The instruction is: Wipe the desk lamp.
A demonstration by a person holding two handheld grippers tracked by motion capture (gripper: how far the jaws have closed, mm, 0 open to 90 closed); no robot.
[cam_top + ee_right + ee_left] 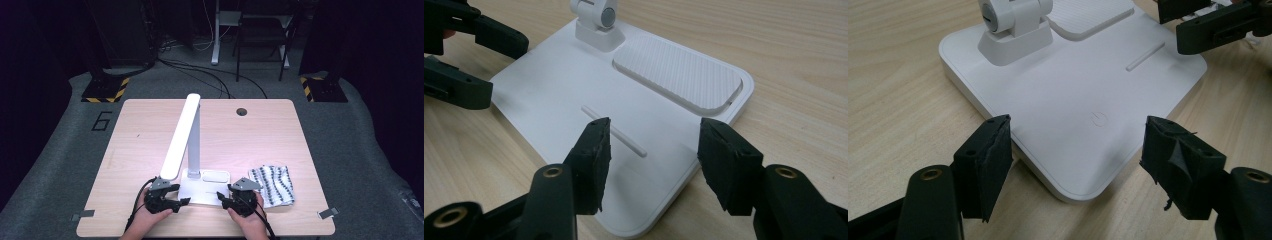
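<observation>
White lamp is standing near the desk's front edge. Left claw and right claw, both released, are flanking its base's front corners. Cloth is lying right.

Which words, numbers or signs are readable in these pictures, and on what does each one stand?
"6": dark numeral on the grey floor, left of the table.
Power symbol, a circle with a short stroke: on the white lamp base.
No other text is visible.

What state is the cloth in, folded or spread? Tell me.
Folded. The patterned cloth lies as a compact, layered bundle on the table, right of the lamp base.
</observation>
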